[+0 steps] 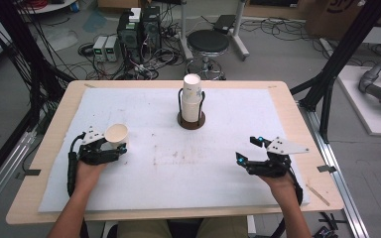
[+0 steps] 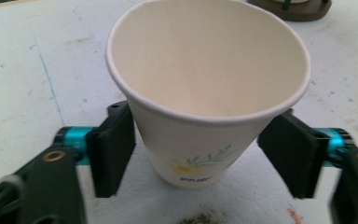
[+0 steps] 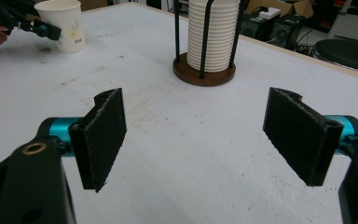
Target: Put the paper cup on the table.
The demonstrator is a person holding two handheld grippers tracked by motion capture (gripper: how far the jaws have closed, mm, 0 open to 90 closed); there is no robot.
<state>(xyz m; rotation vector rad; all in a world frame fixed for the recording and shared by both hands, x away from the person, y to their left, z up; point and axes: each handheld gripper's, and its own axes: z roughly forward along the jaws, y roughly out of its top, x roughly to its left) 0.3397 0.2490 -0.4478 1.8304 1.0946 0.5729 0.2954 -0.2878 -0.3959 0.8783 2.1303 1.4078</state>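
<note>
White padding covers the bench [image 1: 287, 148], with a rack [image 1: 191, 120] of stacked cups at the far middle. On the near left stands an empty paper cup [image 2: 200, 98], upright between the left gripper [image 2: 205, 156], whose jaws are spread clear. Back straight off without tipping it. The right gripper [image 3: 205, 140] idles, spread, holding nothing.

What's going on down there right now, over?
Left gripper jaws apart around the paper cup, which stands upright on the white mat. Right gripper open, holding nothing. Cup stack in its holder stands apart; nothing in the way.
</note>
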